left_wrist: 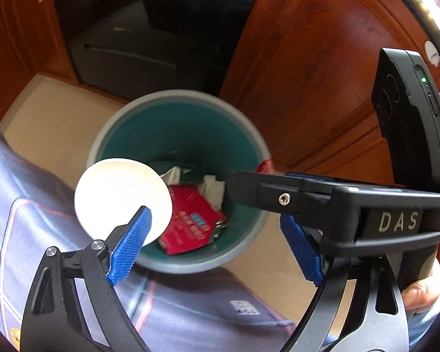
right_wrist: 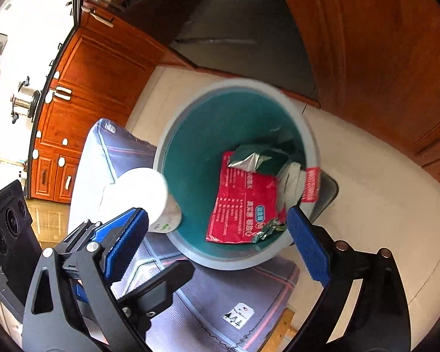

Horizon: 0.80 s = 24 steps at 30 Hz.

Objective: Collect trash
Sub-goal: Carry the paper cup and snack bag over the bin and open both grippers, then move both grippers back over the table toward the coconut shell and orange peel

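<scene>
A grey bin with a teal inside (left_wrist: 149, 111) (right_wrist: 190, 111) stands on the floor below both grippers. It holds a red packet (left_wrist: 190, 217) (right_wrist: 243, 205), a green foil wrapper (right_wrist: 255, 155) and white paper (left_wrist: 214, 190). A white paper cup (left_wrist: 120, 196) (right_wrist: 143, 196) hangs in the air over the bin's near rim, free of both grippers. My left gripper (left_wrist: 217, 246) is open and empty, its fingers wide apart above the bin. My right gripper (right_wrist: 220, 246) is open and empty beside it; it shows in the left wrist view as a black body (left_wrist: 322, 199).
A grey patterned mat (left_wrist: 29, 205) (right_wrist: 214, 299) lies on the pale floor under the bin's near side. Wooden cabinets (left_wrist: 322, 67) (right_wrist: 366, 44) stand behind and to the right. A dark recess (left_wrist: 138, 44) lies behind the bin. A steel pot (right_wrist: 25, 101) sits far left.
</scene>
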Motion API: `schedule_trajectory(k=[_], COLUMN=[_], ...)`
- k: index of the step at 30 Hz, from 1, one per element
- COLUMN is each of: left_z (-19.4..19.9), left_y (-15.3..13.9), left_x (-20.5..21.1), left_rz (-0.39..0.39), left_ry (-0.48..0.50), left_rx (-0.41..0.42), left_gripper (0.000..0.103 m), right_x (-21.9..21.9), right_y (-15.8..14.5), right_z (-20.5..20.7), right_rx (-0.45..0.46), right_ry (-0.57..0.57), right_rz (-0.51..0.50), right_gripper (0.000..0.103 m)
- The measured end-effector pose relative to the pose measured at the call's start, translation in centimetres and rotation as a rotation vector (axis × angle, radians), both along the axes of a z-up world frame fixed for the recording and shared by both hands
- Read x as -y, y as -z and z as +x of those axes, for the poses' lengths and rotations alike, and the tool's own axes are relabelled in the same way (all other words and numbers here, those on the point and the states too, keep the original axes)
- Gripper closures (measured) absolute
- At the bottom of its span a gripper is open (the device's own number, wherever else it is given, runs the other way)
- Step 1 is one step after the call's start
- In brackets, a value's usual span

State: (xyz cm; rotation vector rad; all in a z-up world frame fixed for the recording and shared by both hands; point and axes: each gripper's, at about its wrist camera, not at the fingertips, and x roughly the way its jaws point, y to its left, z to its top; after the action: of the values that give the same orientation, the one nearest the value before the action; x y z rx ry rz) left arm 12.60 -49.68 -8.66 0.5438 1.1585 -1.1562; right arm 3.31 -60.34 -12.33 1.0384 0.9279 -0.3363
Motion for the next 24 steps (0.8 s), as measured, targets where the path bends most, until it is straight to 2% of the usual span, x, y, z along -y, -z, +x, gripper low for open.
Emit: schedule_trajectory(k=[5,13,19,24], left_z=[-1.3,-1.1,-1.2,-1.5], left_y=[-1.1,-2.3,-3.5,-4.9], left_x=[0.4,-1.3,-4.4,-7.6], left_rz=[-0.015,-0.011,0.002,-0.013], left_ry=[0.022,-0.021,-0.064,-0.105], left_rx=[0.023,0.037,0.074,0.099], left_gripper=[0.013,0.010,0.008,0.008], right_x=[0.6,-0.2,-1.8,-4.3], right_y=[-1.0,-2.3,-4.1,-6.1], right_z=[-0.5,-0.6,-0.8,-0.8], right_rx=[0.007,0.017,0.027,0.040], right_ry=[0.018,0.007,-0.015,-0.051], right_rz=[-0.013,-0.008,-0.020,-0.053], right_gripper=[0.011,0.011,0.011,0.006])
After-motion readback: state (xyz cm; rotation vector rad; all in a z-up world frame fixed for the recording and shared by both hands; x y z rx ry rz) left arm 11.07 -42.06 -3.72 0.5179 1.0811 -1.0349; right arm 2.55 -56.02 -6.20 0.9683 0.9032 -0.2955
